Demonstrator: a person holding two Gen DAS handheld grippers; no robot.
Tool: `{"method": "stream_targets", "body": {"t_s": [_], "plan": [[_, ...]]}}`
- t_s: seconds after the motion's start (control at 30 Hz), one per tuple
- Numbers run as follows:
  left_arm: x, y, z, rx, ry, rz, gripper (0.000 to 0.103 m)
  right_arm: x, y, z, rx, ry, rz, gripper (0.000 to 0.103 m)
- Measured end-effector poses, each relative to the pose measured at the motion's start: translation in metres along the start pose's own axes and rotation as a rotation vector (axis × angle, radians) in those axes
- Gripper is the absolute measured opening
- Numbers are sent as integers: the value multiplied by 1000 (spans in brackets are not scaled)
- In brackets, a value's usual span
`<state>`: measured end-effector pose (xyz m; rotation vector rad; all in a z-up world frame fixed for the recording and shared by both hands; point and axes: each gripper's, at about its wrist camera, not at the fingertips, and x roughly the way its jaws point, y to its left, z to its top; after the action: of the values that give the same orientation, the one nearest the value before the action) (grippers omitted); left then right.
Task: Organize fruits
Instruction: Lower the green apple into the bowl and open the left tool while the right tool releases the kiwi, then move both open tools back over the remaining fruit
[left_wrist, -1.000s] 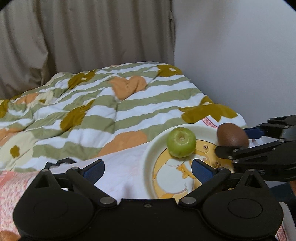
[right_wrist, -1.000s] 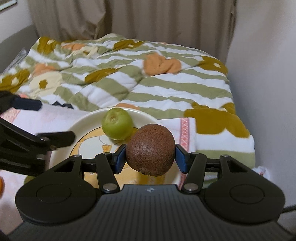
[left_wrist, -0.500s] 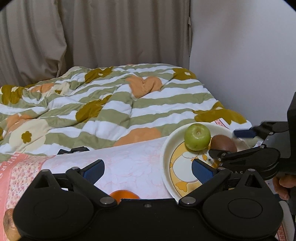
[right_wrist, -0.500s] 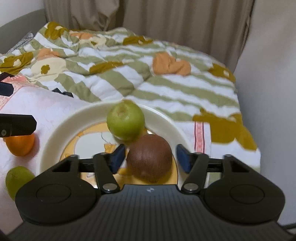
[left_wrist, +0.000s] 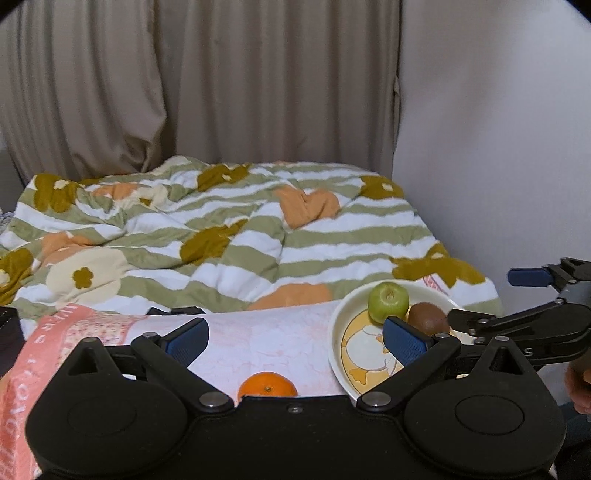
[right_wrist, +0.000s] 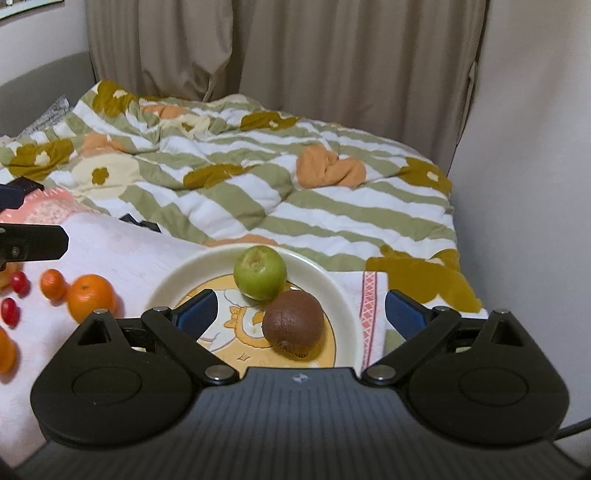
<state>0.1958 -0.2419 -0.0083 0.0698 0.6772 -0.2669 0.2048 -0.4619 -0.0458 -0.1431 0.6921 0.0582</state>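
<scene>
The kiwi (right_wrist: 293, 320) lies on the cream plate (right_wrist: 168, 282), on the yellow cartoon print, and the green apple (right_wrist: 260, 272) sits touching it at its 11 o'clock. From my left wrist camera the same pair shows at 3 o'clock: apple (left_wrist: 388, 299) toward the far rim of the plate (left_wrist: 336, 332), kiwi (left_wrist: 428, 318) just to its right.

My right gripper (right_wrist: 299, 314) is spread wide and empty, its blue pads (right_wrist: 194, 312) on either side of the kiwi with clear gaps, touching nothing. My left gripper (left_wrist: 295, 341) is likewise spread and holds nothing; one of its fingers juts in at 9 o'clock of my right view.

At 9 o'clock of the plate, on the pink floral cloth (right_wrist: 122, 251), rests a large orange (right_wrist: 90, 297), with a smaller mandarin (right_wrist: 53, 283) just beside it. Red cherry tomatoes (right_wrist: 9, 312) lie farther left near the frame edge. In my left view the large orange (left_wrist: 267, 384) peeks over the gripper body between the pads.

Beyond the cloth spreads a striped flowered quilt (right_wrist: 258, 184), backed by beige curtains (right_wrist: 295, 55) and, at 3 o'clock, a pale wall (right_wrist: 535, 147).
</scene>
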Motion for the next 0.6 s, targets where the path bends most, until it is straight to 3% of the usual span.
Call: {"method": "stream_targets", "body": {"t_s": [0.33, 0.6], "plan": [[-77, 22, -15, -50, -84, 78, 102, -74, 20, -1, 5, -23, 27, 103], [-131, 70, -48, -108, -103, 158, 103, -122, 59, -8, 48, -39, 61, 103]]}}
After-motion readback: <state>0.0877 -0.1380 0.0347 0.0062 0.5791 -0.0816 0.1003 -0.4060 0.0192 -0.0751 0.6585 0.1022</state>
